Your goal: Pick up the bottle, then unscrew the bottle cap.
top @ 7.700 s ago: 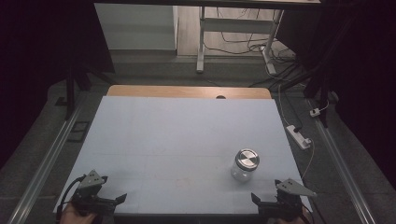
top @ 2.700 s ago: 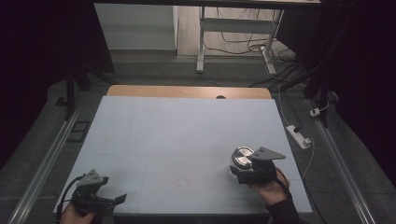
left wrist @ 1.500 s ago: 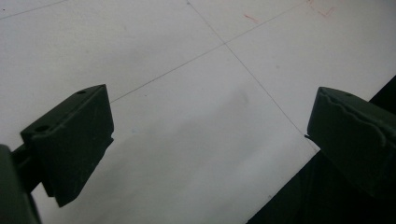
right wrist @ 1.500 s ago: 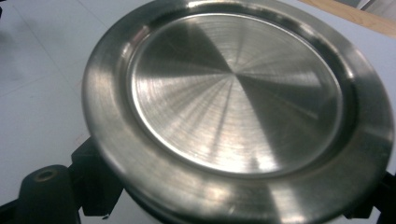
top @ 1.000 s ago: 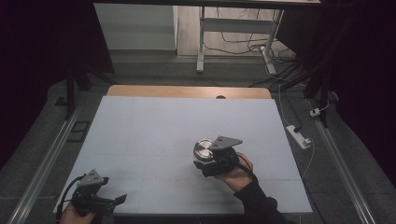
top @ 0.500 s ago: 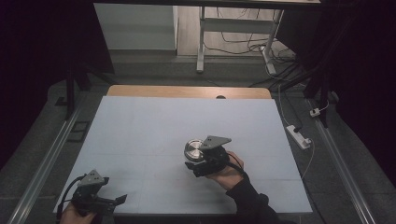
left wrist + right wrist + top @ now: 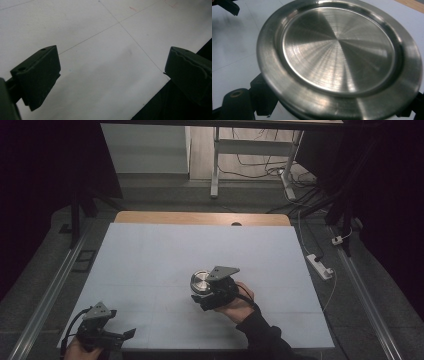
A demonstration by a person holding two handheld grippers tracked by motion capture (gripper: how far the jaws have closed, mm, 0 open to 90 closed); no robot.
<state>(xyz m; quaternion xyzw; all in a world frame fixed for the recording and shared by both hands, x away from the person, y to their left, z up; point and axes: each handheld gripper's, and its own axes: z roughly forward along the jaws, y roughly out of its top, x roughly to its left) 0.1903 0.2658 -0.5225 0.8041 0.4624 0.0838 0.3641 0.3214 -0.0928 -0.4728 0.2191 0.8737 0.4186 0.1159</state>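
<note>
A small jar with a brushed steel lid (image 7: 201,281) is near the middle of the white mat (image 7: 150,245). My right gripper (image 7: 202,295) is shut on the jar below the lid, and a hand holds it from the front. In the right gripper view the lid (image 7: 337,50) is close up, with a black finger (image 7: 259,97) at its lower left side. Whether the jar rests on the mat or hangs just above it, I cannot tell. My left gripper (image 7: 125,336) is at the front left corner. Its jaws stand wide apart over bare mat (image 7: 100,50), holding nothing.
A strip of wooden tabletop (image 7: 200,217) shows beyond the mat's far edge. A white power strip (image 7: 320,266) lies on the floor to the right. Metal rails (image 7: 45,295) run along both sides. The mat's front edge (image 7: 150,100) is right under my left gripper.
My right gripper closed on the jar at the front right, then carried it left toward the mat's middle; in the last second it moved slightly further left. The left gripper stayed put.
</note>
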